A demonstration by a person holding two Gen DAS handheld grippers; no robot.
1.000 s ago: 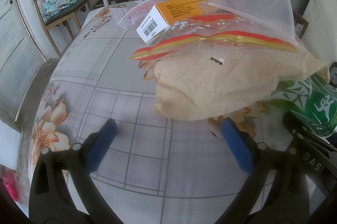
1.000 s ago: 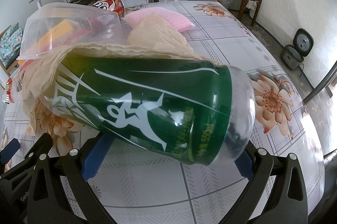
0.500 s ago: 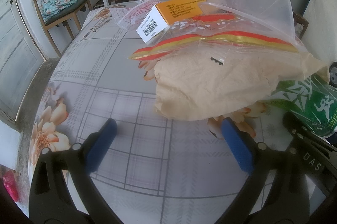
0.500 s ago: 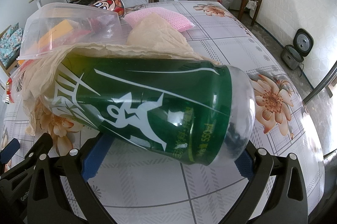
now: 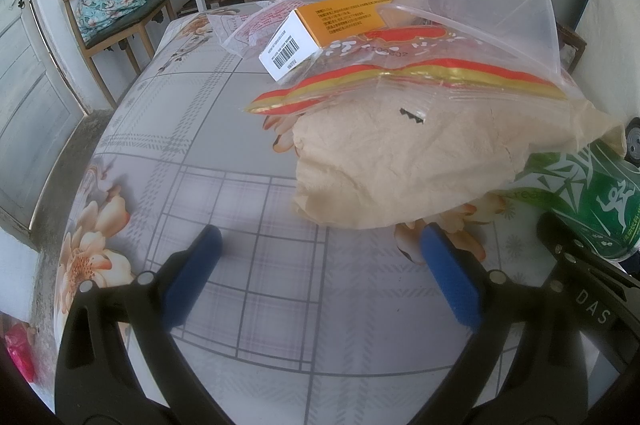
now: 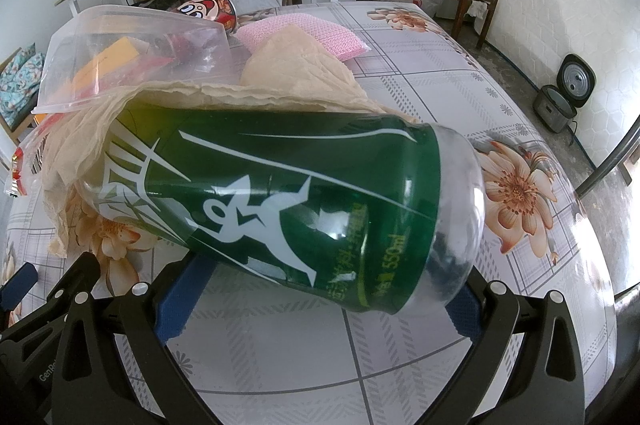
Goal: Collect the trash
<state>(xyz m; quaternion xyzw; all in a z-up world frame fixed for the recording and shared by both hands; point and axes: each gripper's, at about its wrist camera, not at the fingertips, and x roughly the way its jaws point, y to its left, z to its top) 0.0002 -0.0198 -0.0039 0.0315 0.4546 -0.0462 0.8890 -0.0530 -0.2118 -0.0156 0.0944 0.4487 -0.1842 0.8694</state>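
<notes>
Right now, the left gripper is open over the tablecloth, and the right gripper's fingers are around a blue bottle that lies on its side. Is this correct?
Not quite: the bottle is green, not blue, as the right wrist view shows. The rest holds: it lies on its side between the right gripper's fingers, and the left gripper is open over the tablecloth.

Left hand-held gripper point(image 5: 320, 265) gapes empty before brown paper bag point(image 5: 408, 161).

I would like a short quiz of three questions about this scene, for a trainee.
1. True or false: the left tongs hold the brown paper.
2. What lies between the fingers of the right tongs? A) green cup B) pink pad C) orange box
3. Which see-through item sits upside down on top of the pile?

Key: 1 false, they are open and empty; 2 A; 3 the clear plastic tub.
</notes>
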